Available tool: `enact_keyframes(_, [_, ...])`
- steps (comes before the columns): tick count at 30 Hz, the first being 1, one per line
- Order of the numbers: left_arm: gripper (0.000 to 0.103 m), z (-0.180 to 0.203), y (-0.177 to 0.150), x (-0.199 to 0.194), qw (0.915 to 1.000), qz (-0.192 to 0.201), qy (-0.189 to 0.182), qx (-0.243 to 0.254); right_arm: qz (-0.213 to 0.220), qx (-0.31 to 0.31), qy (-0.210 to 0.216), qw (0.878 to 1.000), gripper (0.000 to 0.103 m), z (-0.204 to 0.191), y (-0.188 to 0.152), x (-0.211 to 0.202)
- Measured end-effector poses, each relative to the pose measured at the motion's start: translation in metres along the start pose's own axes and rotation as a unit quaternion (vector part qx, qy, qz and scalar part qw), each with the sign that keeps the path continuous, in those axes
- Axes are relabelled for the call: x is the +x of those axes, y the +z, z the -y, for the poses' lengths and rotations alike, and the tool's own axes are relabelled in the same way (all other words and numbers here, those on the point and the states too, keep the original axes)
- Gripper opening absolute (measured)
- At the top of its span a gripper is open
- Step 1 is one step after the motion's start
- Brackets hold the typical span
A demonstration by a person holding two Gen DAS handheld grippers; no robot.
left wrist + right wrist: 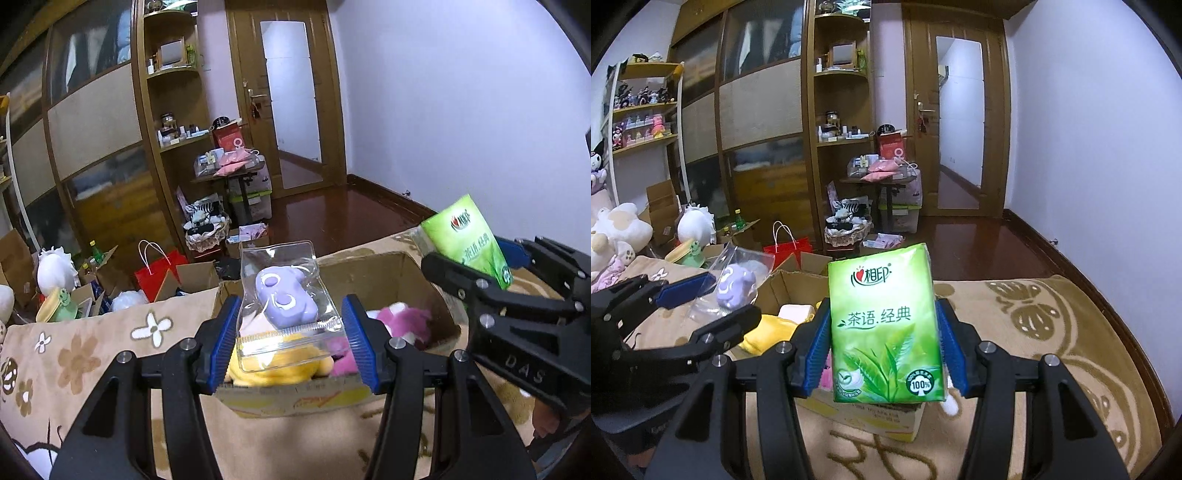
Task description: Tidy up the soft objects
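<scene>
Clamped in left gripper (290,345) fingers: clear pouch (284,306) with purple toy, above open box (388,269). Clamped in right gripper (882,345) fingers: green tissue pack (886,325). Best lowered well inside before letting go, clear of plush toys (402,321).

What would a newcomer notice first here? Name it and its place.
The bright green tissue pack, clamped upright in the right gripper, fills the right wrist view. Beside it, the left gripper holds a clear plastic pouch with a purple toy over the open cardboard box of plush.
</scene>
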State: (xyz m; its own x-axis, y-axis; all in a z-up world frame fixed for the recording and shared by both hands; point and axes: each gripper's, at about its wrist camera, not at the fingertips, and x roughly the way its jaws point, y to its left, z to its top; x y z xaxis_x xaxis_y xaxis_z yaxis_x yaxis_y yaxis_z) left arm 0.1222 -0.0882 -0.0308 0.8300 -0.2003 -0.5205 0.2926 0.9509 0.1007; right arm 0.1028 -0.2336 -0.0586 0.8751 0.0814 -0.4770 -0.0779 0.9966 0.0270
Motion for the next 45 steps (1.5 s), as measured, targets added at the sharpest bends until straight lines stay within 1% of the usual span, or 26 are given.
enact_keyframes(4, [0.055, -0.007, 0.001, 0.010, 1.0000, -0.002, 0.003, -0.005, -0.007, 0.004, 0.005, 1.000, 0.057, 0.003, 0.000, 0.012])
enact_keyframes(11, [0.053, -0.014, -0.002, 0.033, 0.9996, -0.024, -0.002, -0.010, -0.033, 0.035, 0.030, 0.998, 0.057, 0.016, -0.011, 0.035])
enact_keyframes(19, [0.053, -0.020, -0.010, 0.054, 0.9982, -0.056, -0.006, -0.023, -0.055, 0.048, 0.049, 0.996, 0.059, 0.020, -0.023, 0.056])
enact_keyframes(27, [0.056, -0.028, -0.017, 0.056, 0.9963, -0.078, 0.012, -0.032, -0.066, 0.057, 0.059, 0.994, 0.061, 0.022, -0.027, 0.063])
enact_keyframes(28, [0.057, -0.028, -0.018, 0.054, 0.9962, -0.081, 0.015, -0.030, -0.066, 0.057, 0.059, 0.994, 0.066, 0.022, -0.027, 0.063])
enact_keyframes(29, [0.063, -0.028, -0.019, 0.052, 0.9962, -0.081, 0.017, -0.027, -0.063, 0.055, 0.054, 0.995, 0.072, 0.022, -0.026, 0.061])
enact_keyframes(33, [0.075, -0.026, -0.020, 0.037, 0.9972, -0.069, 0.025, -0.018, -0.050, 0.051, 0.045, 0.996, 0.082, 0.019, -0.022, 0.049])
enact_keyframes(35, [0.076, -0.026, -0.020, 0.030, 0.9974, -0.063, 0.031, -0.016, -0.043, 0.056, 0.043, 0.997, 0.091, 0.020, -0.019, 0.042])
enact_keyframes(37, [0.078, -0.026, -0.019, 0.022, 0.9976, -0.060, 0.032, -0.012, -0.037, 0.060, 0.039, 0.997, 0.093, 0.021, -0.018, 0.033])
enact_keyframes(38, [0.082, -0.026, -0.019, 0.018, 0.9978, -0.057, 0.032, -0.011, -0.037, 0.060, 0.036, 0.997, 0.094, 0.022, -0.017, 0.028])
enact_keyframes(39, [0.093, -0.026, -0.019, 0.013, 0.9980, -0.053, 0.034, -0.011, -0.037, 0.060, 0.034, 0.997, 0.094, 0.021, -0.016, 0.025])
enact_keyframes(40, [0.096, -0.025, -0.019, 0.007, 0.9983, -0.045, 0.037, -0.012, -0.037, 0.059, 0.032, 0.997, 0.096, 0.022, -0.016, 0.021])
enact_keyframes(41, [0.099, -0.025, -0.019, -0.001, 0.9985, -0.034, 0.040, -0.013, -0.036, 0.058, 0.029, 0.997, 0.101, 0.021, -0.015, 0.016])
enact_keyframes(42, [0.099, -0.026, -0.019, -0.007, 0.9987, -0.028, 0.041, -0.015, -0.033, 0.057, 0.027, 0.997, 0.103, 0.021, -0.015, 0.011])
enact_keyframes(45, [0.100, -0.027, -0.021, -0.022, 0.9988, -0.024, 0.038, -0.020, -0.025, 0.052, 0.021, 0.998, 0.103, 0.020, -0.012, -0.005])
